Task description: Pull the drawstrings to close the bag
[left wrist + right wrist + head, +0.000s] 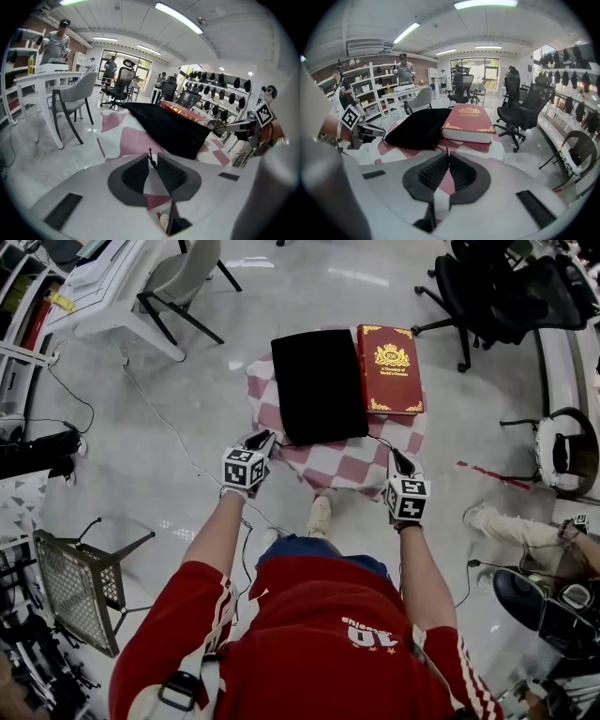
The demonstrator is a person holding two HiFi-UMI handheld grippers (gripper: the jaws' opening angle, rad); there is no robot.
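Left gripper (pixel 263 440): I read its jaws as a narrow gap apart. In its own view the knotted end of a thin black left drawstring (pixel 152 161) stood between the tips, and the pads were not visibly pinching it.

Right gripper (pixel 397 460): jaws were closed together on the thin black right drawstring (pixel 447 151), which ran forward to the bag.

The black velvet drawstring bag (pixel 319 385) lay flat on a pink-and-white checked cloth (pixel 352 468). One gripper sat off each near corner of the bag. Only the head view gave me that layout; only the gripper views showed the jaw gaps.

A red hardcover book with gold print (pixel 389 368) lay just beside the bag's right edge. Beyond the bag to the left I noted a grey chair (pixel 183 282) by a white table (pixel 103 287). Black office chairs (pixel 487 292) stood to its right.
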